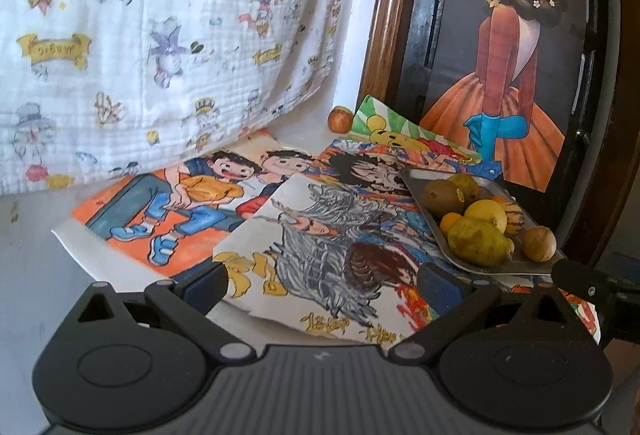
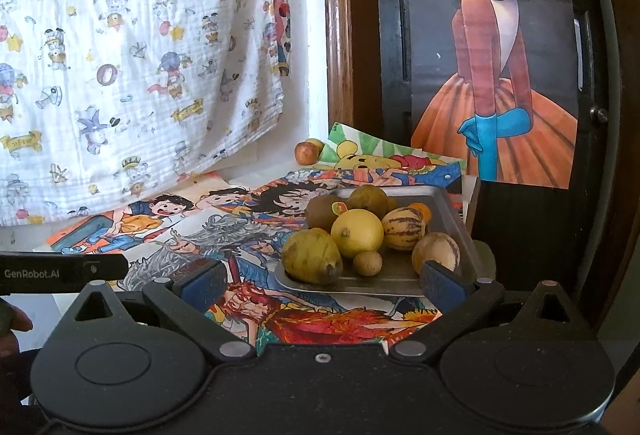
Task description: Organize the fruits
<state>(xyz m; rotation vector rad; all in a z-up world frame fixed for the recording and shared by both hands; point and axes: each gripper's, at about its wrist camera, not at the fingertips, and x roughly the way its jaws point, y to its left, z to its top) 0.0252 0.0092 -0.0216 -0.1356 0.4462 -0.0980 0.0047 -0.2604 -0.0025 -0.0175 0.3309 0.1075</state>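
Beside right claw (image 2: 324, 281), left claw (image 2: 64, 271) reads "GenRobot.AI".

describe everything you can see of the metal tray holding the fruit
The shallow rectangular grey metal tray has rounded corners and a low raised rim, with a dull, slightly reflective finish. It lies flat on overlapping colourful cartoon drawings, near a dark poster of a girl in an orange skirt. Fruit is piled in it: a round yellow fruit, a yellow-green mango-like fruit, a brown kiwi and a striped cream melon-like fruit. The open right claw sits just before its near edge.
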